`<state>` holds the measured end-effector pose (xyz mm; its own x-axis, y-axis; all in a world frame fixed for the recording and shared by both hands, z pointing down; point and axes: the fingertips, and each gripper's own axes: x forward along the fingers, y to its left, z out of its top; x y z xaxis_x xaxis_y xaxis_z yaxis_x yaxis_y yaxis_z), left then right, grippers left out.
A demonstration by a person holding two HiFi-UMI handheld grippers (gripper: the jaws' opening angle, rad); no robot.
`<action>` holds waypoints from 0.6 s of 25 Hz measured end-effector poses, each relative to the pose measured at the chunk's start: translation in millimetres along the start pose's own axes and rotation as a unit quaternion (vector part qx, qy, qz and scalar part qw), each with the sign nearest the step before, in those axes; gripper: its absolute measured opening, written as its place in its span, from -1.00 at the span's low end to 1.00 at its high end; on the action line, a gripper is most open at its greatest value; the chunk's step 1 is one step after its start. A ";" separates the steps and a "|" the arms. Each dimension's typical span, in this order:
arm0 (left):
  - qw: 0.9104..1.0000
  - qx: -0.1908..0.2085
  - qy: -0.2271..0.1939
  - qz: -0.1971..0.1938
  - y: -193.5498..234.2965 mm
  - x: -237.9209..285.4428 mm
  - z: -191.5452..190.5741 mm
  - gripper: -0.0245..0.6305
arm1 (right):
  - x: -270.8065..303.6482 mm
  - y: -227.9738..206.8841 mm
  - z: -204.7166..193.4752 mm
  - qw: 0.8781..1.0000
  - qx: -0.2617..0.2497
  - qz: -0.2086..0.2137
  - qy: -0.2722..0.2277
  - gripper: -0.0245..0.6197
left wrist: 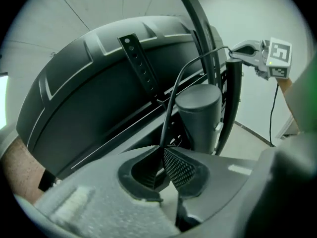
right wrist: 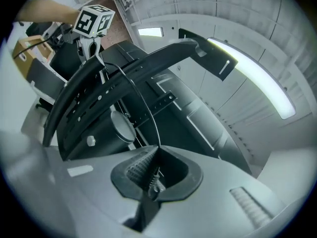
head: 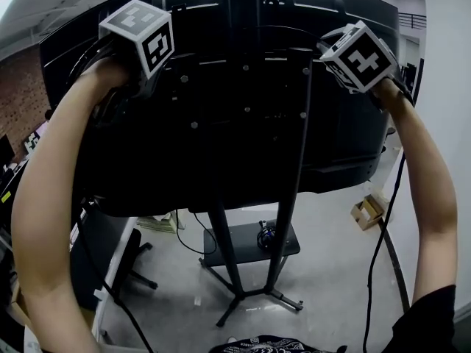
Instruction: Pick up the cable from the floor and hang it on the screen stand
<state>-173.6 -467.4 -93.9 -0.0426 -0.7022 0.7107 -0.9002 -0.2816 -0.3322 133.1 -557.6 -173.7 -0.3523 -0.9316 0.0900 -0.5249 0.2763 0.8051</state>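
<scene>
Both grippers are closed on the cable. The left gripper (left wrist: pixel 162 155) pinches it at the jaw tips, and the right gripper (right wrist: pixel 156 155) clamps another stretch of it the same way. The cable (left wrist: pixel 168 109) is off the floor. It runs up from the left jaws and arches across to the right gripper, so it spans the back of the screen stand (head: pixel 243 6) near its top, with one gripper on each side of the upright.

The step in hand looks like draping that span over the stand. To do it well, hold both grips firm and leave the span lightly slack, not taut. That way it can settle onto a bracket or arm of the stand rather than slide off the smooth curved back of the screen (head: pixel 147 160) just beyond the stand. Lower both ends together, one on either side of the upright, and let go only once the cable bears on the stand by itself. I cannot tell whether the span touches the stand yet.

Far below the stand's top, the floor (head: pixel 331 271) near its feet carries a small box (head: pixel 366 212). A dropped cable would land down there.
</scene>
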 end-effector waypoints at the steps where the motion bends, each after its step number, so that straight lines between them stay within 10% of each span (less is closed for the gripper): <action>1: 1.000 0.000 0.017 0.003 1.3 1.4 -3.4 -0.86 | -0.3 0.7 -0.5 1.000 0.006 0.012 0.010 -0.88; 15: 0.997 -0.005 0.073 -0.003 -8.0 19.5 -21.2 -0.86 | 7.6 32.6 -19.6 0.977 0.145 0.140 0.064 -0.89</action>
<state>-176.4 -465.0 -64.3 -0.0986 -0.5982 0.7952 -0.9049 -0.2786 -0.3218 128.5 -560.4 -135.3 -0.4223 -0.8273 0.3705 -0.6263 0.5618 0.5405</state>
